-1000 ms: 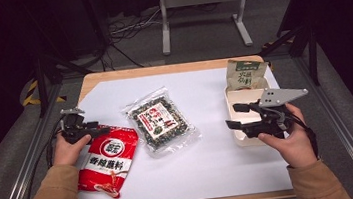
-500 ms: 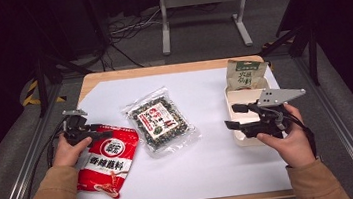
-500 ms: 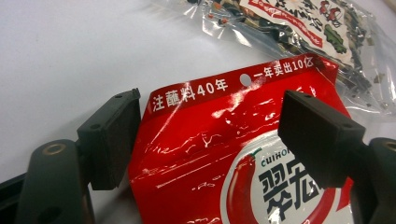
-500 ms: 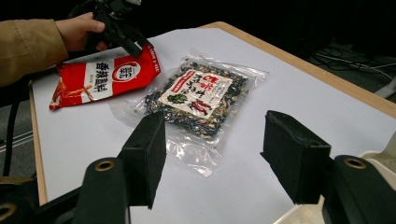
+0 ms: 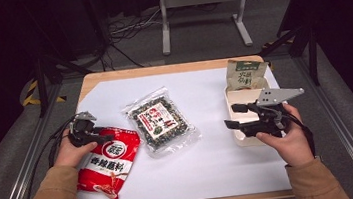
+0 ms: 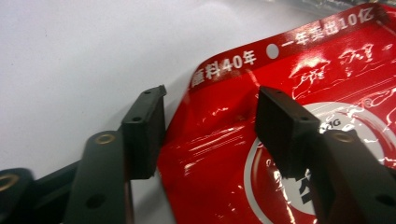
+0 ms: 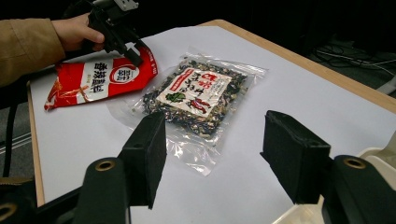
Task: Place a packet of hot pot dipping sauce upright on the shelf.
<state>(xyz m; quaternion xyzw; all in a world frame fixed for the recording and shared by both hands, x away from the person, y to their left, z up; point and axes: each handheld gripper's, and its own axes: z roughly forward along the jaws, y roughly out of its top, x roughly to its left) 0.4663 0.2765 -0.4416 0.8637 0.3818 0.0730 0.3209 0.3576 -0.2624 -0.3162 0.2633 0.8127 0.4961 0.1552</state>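
Observation:
A red snack bag [image 5: 108,160] lies flat at the table's front left. My left gripper [image 5: 108,136] sits low at its upper left corner. In the left gripper view that corner [image 6: 224,154] lies between the jaws of my left gripper [image 6: 210,100], which have just been closing. The film is wrinkled there, and the pads still stand apart from it. The right gripper view also shows the red bag [image 7: 98,79] with the left gripper [image 7: 128,51] on its corner. My right gripper [image 5: 230,116] hovers open at the right with nothing in it [image 7: 215,130].
A clear bag of dark dried mix [image 5: 159,121] lies in the middle of the white table cover [image 5: 211,161]. A white tray [image 5: 237,97] sits under my right gripper. A green and tan pouch [image 5: 245,74] stands behind it near the far right corner.
The left gripper has shifted slightly onto the red bag's corner and its jaws have narrowed around it. The right hand has kept still.

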